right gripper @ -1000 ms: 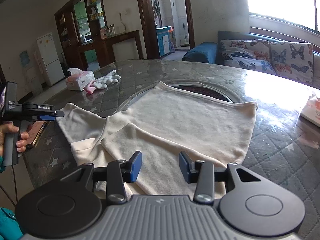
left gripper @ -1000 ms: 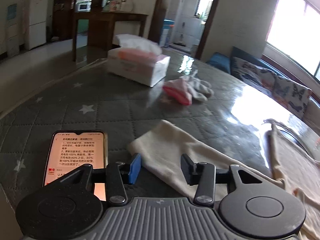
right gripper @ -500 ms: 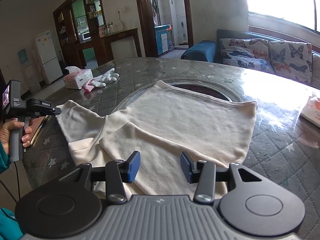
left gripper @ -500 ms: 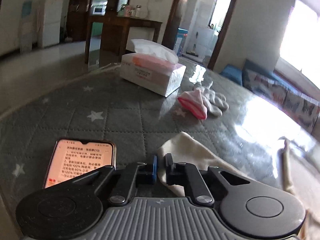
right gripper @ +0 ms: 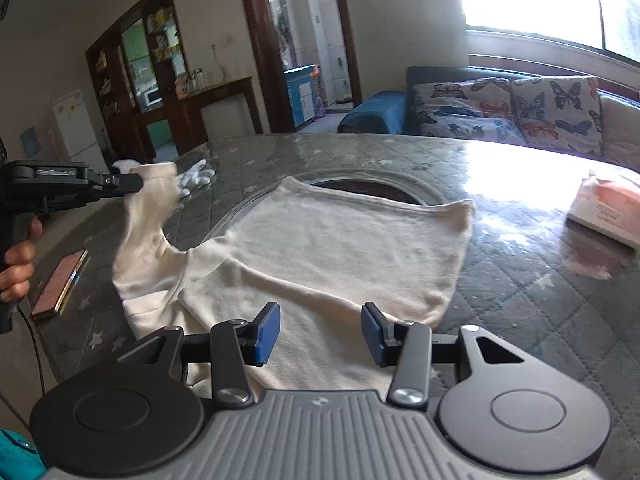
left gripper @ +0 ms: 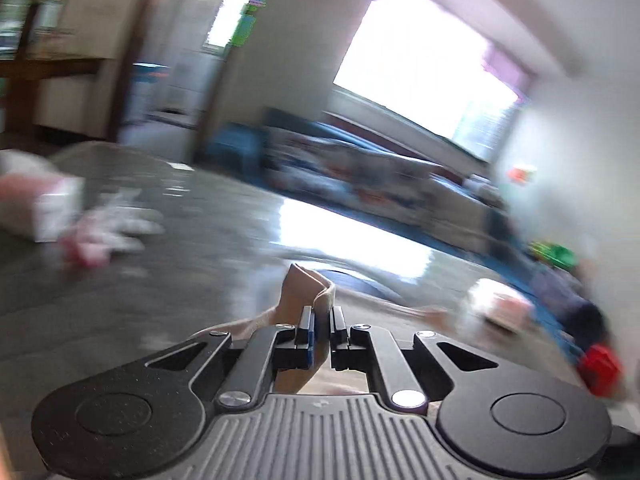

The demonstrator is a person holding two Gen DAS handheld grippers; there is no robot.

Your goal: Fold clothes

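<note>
Left wrist view: the left gripper (left gripper: 320, 320) is clamping its jaws nearly together on the cuff of the sleeve (left gripper: 306, 286), which is standing up between them in a small fold. The background is smearing with motion, so little else is reading clearly.

Right wrist view: the cream garment (right gripper: 320, 256) is lying flat on the quilted surface (right gripper: 540, 280), its body spreading beside the round inset. The left gripper (right gripper: 138, 183) is holding the sleeve (right gripper: 144, 224) raised above the surface at the left, near a phone (right gripper: 60, 280). The right gripper (right gripper: 320, 330) is hovering over the near hem with its jaws partly open and gripping nothing.

Judgement: the sleeve is probably being folded inward. It is best carried low and taut across the body, the cuff laid flat before release, while the right gripper is steadying the near fabric against dragging.
</note>
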